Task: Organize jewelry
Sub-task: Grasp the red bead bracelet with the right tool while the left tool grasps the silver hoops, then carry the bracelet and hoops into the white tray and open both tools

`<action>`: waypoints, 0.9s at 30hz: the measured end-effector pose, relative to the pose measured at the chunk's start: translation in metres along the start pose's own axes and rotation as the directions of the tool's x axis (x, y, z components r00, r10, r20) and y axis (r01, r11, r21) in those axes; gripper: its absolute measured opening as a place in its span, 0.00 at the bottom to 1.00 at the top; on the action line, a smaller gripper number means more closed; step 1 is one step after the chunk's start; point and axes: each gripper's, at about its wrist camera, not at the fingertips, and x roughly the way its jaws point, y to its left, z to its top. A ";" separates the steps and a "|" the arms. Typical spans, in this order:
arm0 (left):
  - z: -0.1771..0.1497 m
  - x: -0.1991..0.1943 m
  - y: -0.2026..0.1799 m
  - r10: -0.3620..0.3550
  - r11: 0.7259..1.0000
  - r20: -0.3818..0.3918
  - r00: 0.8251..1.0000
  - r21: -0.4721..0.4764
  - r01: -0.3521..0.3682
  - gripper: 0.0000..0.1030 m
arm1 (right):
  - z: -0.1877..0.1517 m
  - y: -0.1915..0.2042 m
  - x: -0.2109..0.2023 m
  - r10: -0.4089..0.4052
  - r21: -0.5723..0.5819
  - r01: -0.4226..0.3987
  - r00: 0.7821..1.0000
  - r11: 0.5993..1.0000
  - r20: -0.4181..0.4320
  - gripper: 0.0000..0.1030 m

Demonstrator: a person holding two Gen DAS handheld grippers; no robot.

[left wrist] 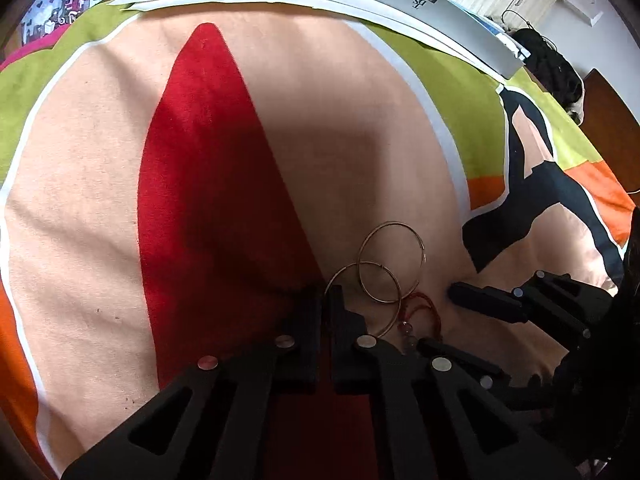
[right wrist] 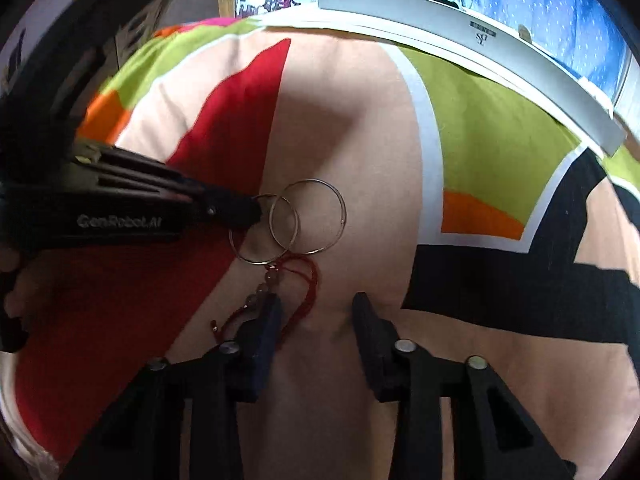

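Two thin gold hoops [right wrist: 307, 217] overlap; left gripper [left wrist: 325, 300] fingers pinch nearer hoop; right gripper [right wrist: 316, 312] spread, empty.

Two overlapping hoops [right wrist: 308, 216] flat on cloth [right wrist: 360, 140], cord bracelet [right wrist: 308, 280] just before them, touching the nearer hoop [left wrist: 362, 300]. Left gripper [left wrist: 325, 300] at nearer hoop's left rim; right gripper [right wrist: 316, 312] before bracelet. Flat box [right wrist: 480, 52] behind, at cloth's far edge.

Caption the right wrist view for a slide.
Left gripper shut on one bangle; open right gripper nears the red cord bracelet.
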 end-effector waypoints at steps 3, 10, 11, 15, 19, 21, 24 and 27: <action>-0.003 -0.005 -0.002 0.041 0.999 0.008 0.999 0.036 -0.041 0.01 | -0.001 -0.002 -0.001 -0.015 0.011 0.015 1.000 1.000 -0.013 0.07; -0.015 -0.035 -0.002 0.103 0.992 0.073 0.992 0.067 -0.108 0.01 | -0.013 -0.020 -0.026 0.029 0.135 -0.039 0.997 0.990 0.073 0.04; -0.015 -0.042 -0.001 0.110 0.991 0.086 0.990 0.071 -0.117 0.01 | -0.014 -0.022 -0.031 0.025 0.147 -0.039 0.996 0.988 0.091 0.04; -0.013 -0.073 0.000 0.134 0.986 0.143 0.981 0.080 -0.146 0.01 | -0.016 -0.034 -0.049 -0.001 0.188 -0.026 0.989 0.982 0.145 0.04; -0.014 -0.093 -0.010 0.149 0.982 0.190 0.970 0.084 -0.167 0.01 | -0.010 -0.044 -0.072 -0.011 0.215 -0.032 0.981 0.976 0.193 0.04; -0.010 -0.105 -0.014 0.153 0.981 0.213 0.965 0.085 -0.175 0.01 | -0.008 -0.048 -0.080 -0.021 0.216 -0.026 0.977 0.976 0.212 0.04; 0.003 -0.100 -0.044 0.154 0.982 0.228 0.961 0.071 -0.174 0.01 | -0.007 -0.057 -0.100 -0.038 0.218 -0.017 0.968 0.976 0.248 0.04; 0.017 -0.105 -0.054 0.160 0.981 0.261 0.952 0.063 -0.182 0.01 | -0.003 -0.066 -0.114 -0.057 0.221 -0.006 0.958 0.975 0.279 0.04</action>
